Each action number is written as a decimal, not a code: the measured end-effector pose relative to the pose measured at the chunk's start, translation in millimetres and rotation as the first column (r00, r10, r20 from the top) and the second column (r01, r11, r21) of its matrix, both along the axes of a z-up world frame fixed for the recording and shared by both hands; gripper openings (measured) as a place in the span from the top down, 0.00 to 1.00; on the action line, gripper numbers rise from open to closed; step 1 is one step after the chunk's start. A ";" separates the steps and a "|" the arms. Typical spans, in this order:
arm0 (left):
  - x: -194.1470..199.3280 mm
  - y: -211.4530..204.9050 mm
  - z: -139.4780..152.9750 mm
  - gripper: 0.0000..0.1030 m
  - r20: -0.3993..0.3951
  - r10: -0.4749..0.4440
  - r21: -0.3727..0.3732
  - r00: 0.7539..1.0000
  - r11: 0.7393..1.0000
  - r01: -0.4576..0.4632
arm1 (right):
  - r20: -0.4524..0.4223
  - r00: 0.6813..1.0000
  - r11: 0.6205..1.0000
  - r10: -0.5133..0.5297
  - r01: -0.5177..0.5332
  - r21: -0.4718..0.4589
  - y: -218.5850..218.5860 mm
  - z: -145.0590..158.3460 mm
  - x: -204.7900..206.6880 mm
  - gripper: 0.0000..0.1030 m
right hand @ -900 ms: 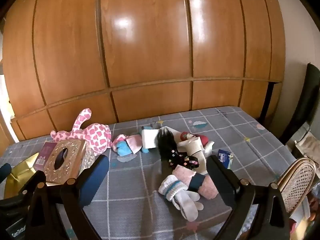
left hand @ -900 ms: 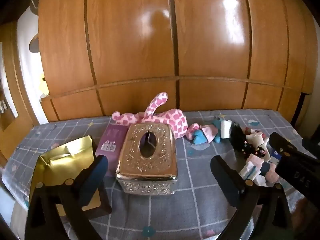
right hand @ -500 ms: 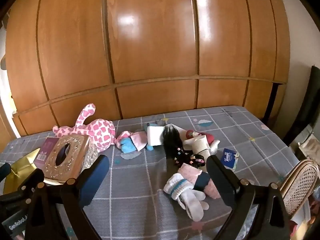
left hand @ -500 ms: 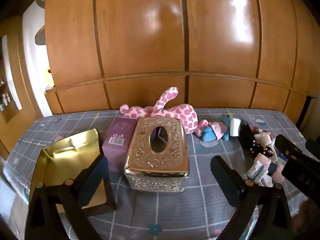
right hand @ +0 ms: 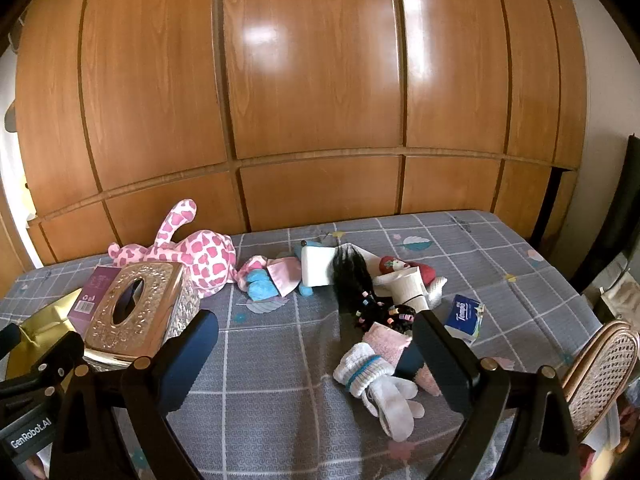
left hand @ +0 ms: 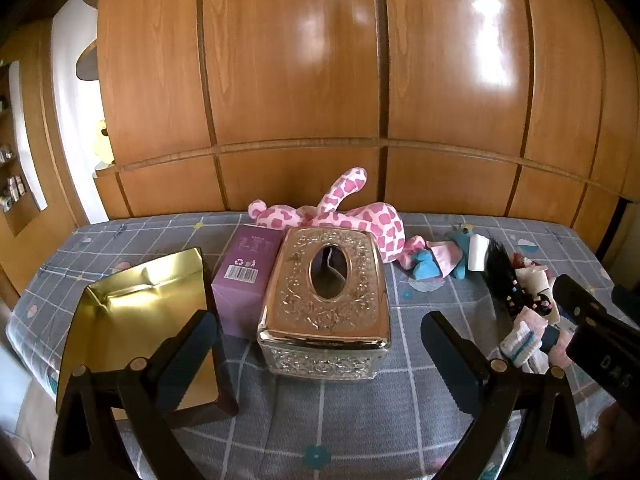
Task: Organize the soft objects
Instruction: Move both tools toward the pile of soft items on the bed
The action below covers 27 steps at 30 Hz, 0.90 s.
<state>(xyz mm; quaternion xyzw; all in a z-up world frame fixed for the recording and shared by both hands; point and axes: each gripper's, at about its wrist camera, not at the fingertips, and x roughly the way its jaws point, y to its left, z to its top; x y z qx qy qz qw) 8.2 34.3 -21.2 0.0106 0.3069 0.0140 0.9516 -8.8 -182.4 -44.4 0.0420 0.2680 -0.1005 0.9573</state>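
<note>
A pink spotted plush toy [left hand: 352,216] [right hand: 200,254] lies at the back of the table behind a gold tissue box [left hand: 326,300] [right hand: 136,308]. A heap of soft things lies to the right: a blue plush with pink cloth [right hand: 276,280], a black wig with beads [right hand: 356,284], a red plush [right hand: 400,266], and white and pink socks [right hand: 380,372] [left hand: 528,332]. My left gripper [left hand: 320,356] is open and empty, in front of the tissue box. My right gripper [right hand: 316,360] is open and empty, just left of the socks.
A purple carton [left hand: 246,276] and a gold bag [left hand: 136,320] stand left of the tissue box. A tissue pack [right hand: 464,316] lies at the right. A wicker chair [right hand: 600,364] stands off the table's right edge. Wooden wardrobe doors [right hand: 320,100] rise behind the grey checked tablecloth [right hand: 280,400].
Both grippers have swung slightly left, so the table objects sit further right in each view. Both grippers stay open and nothing was picked up.
</note>
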 end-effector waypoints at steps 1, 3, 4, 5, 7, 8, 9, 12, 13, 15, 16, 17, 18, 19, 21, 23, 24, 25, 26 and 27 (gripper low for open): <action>-0.1 -0.5 0.2 0.00 0.001 0.000 0.001 1.000 1.000 0.000 | 0.000 1.000 1.000 -0.002 0.002 0.001 0.4 0.0 0.1 0.03; -0.9 -1.3 0.3 0.00 0.001 -0.001 0.006 1.000 1.000 0.001 | -0.001 1.000 1.000 -0.002 0.002 0.004 -0.5 -0.2 0.1 0.03; -1.0 -2.2 0.7 0.00 0.002 -0.002 0.009 1.000 1.000 0.002 | 0.000 1.000 1.000 -0.002 0.002 0.005 -0.9 0.0 -0.2 0.03; -1.8 -2.4 1.0 0.00 0.003 -0.004 0.010 1.000 1.000 0.004 | 0.001 1.000 1.000 -0.002 0.002 0.004 -0.9 0.4 0.2 0.03; -2.7 -4.1 1.3 0.00 0.004 -0.007 0.013 1.000 1.000 0.007 | 0.006 1.000 1.000 -0.004 0.004 0.005 -1.4 0.6 -1.4 0.03; -3.5 -4.2 1.4 0.00 0.005 -0.008 0.014 1.000 1.000 0.008 | 0.008 1.000 1.000 -0.005 0.005 0.006 -2.1 0.5 -2.0 0.03; -3.8 -5.5 1.8 0.00 0.005 -0.008 0.015 1.000 1.000 0.008 | 0.009 1.000 1.000 -0.006 0.005 0.007 -2.5 0.9 -2.1 0.03; -5.5 -6.7 2.7 0.00 0.006 -0.011 0.015 1.000 1.000 0.011 | 0.014 1.000 1.000 -0.008 0.008 0.006 -4.0 1.9 -3.8 0.03; -5.7 -6.8 3.3 0.00 0.006 -0.013 0.015 1.000 1.000 0.013 | 0.015 1.000 1.000 -0.009 0.009 0.007 -4.6 2.0 -4.8 0.03; -5.9 -8.0 3.9 0.00 0.005 -0.014 0.016 1.000 1.000 0.013 | 0.018 1.000 1.000 -0.011 0.011 0.008 -6.3 2.3 -6.2 0.03; -6.4 -8.8 4.3 0.00 0.006 -0.014 0.016 1.000 1.000 0.014 | 0.019 1.000 1.000 -0.013 0.013 0.008 -7.5 2.5 -6.7 0.03; -6.5 -9.3 4.4 0.00 0.006 -0.015 0.016 1.000 1.000 0.015 | 0.020 1.000 1.000 -0.016 0.016 0.007 -8.4 2.8 -7.1 0.03; -6.6 -9.9 4.7 0.00 0.006 -0.016 0.017 1.000 1.000 0.016 | 0.022 1.000 1.000 -0.018 0.018 0.007 -9.6 3.0 -7.7 0.03; -7.0 -10.4 4.7 0.00 0.006 -0.017 0.018 1.000 1.000 0.017 | 0.023 1.000 1.000 -0.022 0.022 0.008 -10.8 3.3 -8.1 0.03; -6.7 -12.2 4.7 0.00 0.004 -0.021 0.020 1.000 1.000 0.021 | 0.025 0.999 0.999 -0.030 0.030 0.013 -14.1 3.7 -8.7 0.03; -7.4 -13.8 5.0 0.00 0.004 -0.025 0.022 1.000 0.999 0.025 | 0.026 0.999 0.999 -0.037 0.036 0.016 -17.7 3.8 -9.3 0.03; -7.6 -14.3 5.3 0.00 0.004 -0.027 0.022 1.000 0.999 0.027 | 0.027 0.999 0.999 -0.040 0.039 0.015 -18.7 4.0 -9.9 0.03; -7.9 -15.0 5.4 0.00 0.004 -0.031 0.021 1.000 0.999 0.030 | 0.029 0.999 0.999 -0.043 0.042 0.014 -20.4 4.1 -10.4 0.03; -8.0 -15.8 5.6 0.00 0.003 -0.034 0.021 0.999 0.999 0.034 | 0.030 0.999 0.999 -0.044 0.044 0.014 -21.8 4.4 -10.7 0.03; -8.0 -16.6 5.7 0.00 0.003 -0.037 0.021 0.999 0.999 0.037 | 0.031 0.998 0.999 -0.047 0.046 0.015 -23.6 4.6 -10.9 0.03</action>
